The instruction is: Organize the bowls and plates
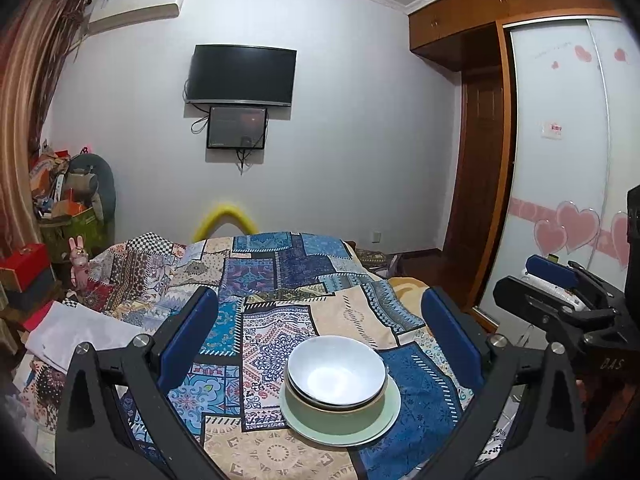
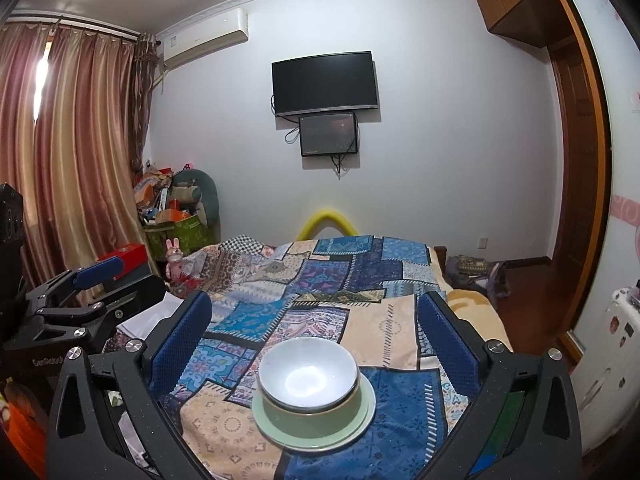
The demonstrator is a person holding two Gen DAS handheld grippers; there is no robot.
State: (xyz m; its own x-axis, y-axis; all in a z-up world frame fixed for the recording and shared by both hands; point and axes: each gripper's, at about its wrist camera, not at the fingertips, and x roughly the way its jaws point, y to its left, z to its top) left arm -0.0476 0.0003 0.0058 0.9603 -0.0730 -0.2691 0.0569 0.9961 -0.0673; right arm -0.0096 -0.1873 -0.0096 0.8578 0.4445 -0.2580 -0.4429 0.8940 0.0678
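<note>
A white bowl [image 1: 337,372] [image 2: 307,376] is nested in a pale green bowl [image 1: 340,414] [image 2: 312,416], and both stand on a pale green plate [image 1: 384,420] [image 2: 366,408] on the patchwork cloth [image 1: 280,280] [image 2: 320,280]. My left gripper [image 1: 320,320] is open, its blue pads wide apart, with the stack low between them and untouched. My right gripper [image 2: 316,320] is open too, and the stack sits apart from its pads. In the left wrist view the right gripper [image 1: 560,292] shows at the right edge; in the right wrist view the left gripper [image 2: 80,292] shows at the left.
The cloth covers a bed-like surface that drops off on the right toward a wooden floor [image 2: 528,304]. A red box [image 1: 24,264], a pink rabbit toy [image 1: 78,260] and piled bags [image 2: 172,208] stand at the left. A wardrobe [image 1: 560,160] is on the right.
</note>
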